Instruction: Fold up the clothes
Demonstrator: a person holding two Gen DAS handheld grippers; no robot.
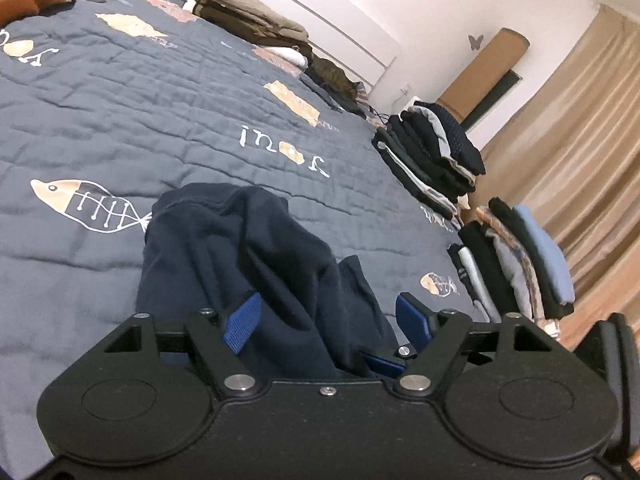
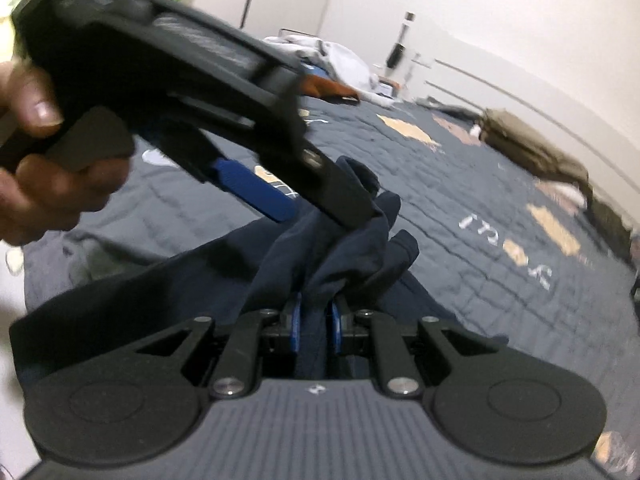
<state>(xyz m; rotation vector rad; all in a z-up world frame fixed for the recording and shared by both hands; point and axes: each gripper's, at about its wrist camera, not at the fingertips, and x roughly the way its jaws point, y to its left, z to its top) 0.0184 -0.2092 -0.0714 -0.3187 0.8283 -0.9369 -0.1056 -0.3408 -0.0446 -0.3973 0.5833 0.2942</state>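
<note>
The bed (image 1: 120,92) carries a navy garment (image 1: 248,248) bunched near its edge, beside folded clothes stacks (image 1: 432,152). The right hand-held gripper (image 2: 316,320) pinches the garment; the left hand-held gripper (image 1: 328,316) spreads wide around its folds.

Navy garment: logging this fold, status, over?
Right gripper shut on navy garment. Left gripper open around it. Folded stacks off to the side.
</note>
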